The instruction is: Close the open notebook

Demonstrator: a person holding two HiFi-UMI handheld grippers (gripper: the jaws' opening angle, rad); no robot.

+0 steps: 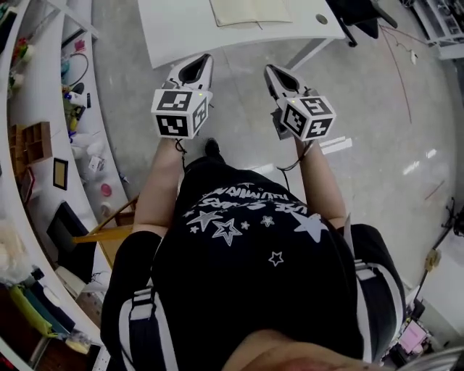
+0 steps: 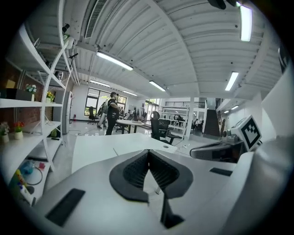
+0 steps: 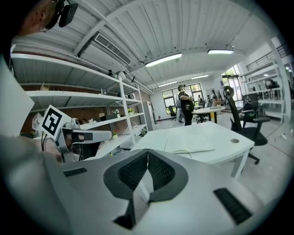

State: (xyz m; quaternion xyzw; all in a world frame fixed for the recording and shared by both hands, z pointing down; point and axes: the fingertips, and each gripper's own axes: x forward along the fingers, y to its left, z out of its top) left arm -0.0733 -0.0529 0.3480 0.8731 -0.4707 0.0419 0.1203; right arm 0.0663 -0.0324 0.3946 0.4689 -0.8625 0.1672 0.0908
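The open notebook (image 1: 250, 11) lies flat on the table (image 1: 181, 32), straight ahead of both sets of fingers and well apart from them, its spine seemingly running away from them. The right gripper (image 1: 269, 69) sits somewhat nearer it than the left gripper (image 1: 206, 58) (both have their fingers pressed together on nothing), so the reach looks like the right's.
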